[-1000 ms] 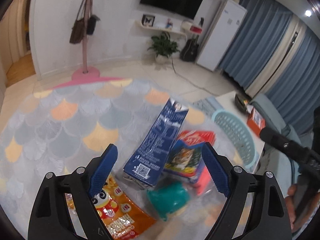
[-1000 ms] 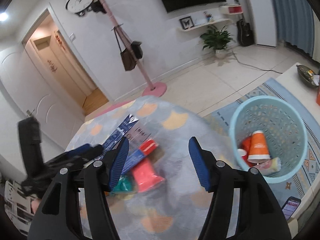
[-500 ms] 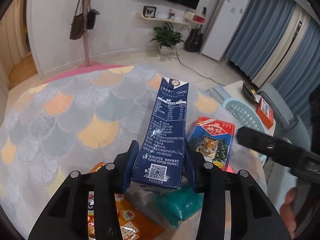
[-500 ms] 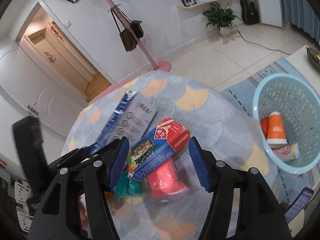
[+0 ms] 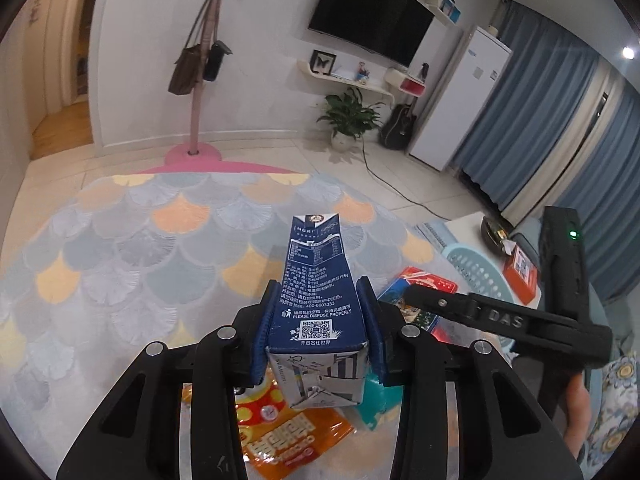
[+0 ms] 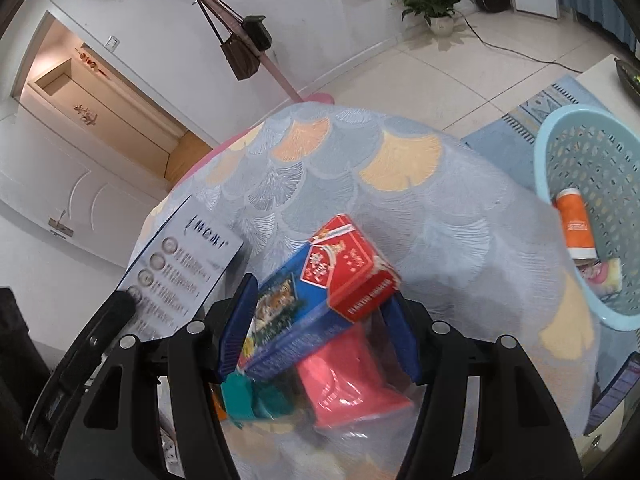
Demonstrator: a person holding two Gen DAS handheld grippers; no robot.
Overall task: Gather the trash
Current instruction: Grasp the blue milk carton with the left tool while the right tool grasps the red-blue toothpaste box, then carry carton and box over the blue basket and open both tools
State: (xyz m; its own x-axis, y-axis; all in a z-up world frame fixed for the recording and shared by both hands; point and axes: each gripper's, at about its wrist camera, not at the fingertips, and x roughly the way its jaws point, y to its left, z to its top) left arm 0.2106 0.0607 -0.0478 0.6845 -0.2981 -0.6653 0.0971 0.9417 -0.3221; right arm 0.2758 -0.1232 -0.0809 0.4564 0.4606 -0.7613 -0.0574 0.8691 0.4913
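Note:
My left gripper [image 5: 318,316] is shut on a dark blue milk carton [image 5: 316,300] and holds it lifted over the scale-patterned tablecloth [image 5: 140,248]. My right gripper [image 6: 320,328] is shut on a red and blue tiger box [image 6: 320,296], which is tilted between its blue pads. The box also shows in the left wrist view [image 5: 420,292], with the right gripper's arm across it. A red cup [image 6: 348,380], a teal cup [image 6: 248,396] and an orange snack bag [image 5: 284,440] lie under the grippers. The carton shows at the left of the right wrist view [image 6: 180,276].
A light blue perforated basket [image 6: 596,184] stands past the table's right edge and holds an orange cup [image 6: 574,224] and wrappers. It also shows in the left wrist view [image 5: 476,272]. A low white table with an orange box [image 5: 520,272] is behind it.
My left gripper closed on the milk carton and raised it. My right gripper moved in over the tiger box and closed on it.

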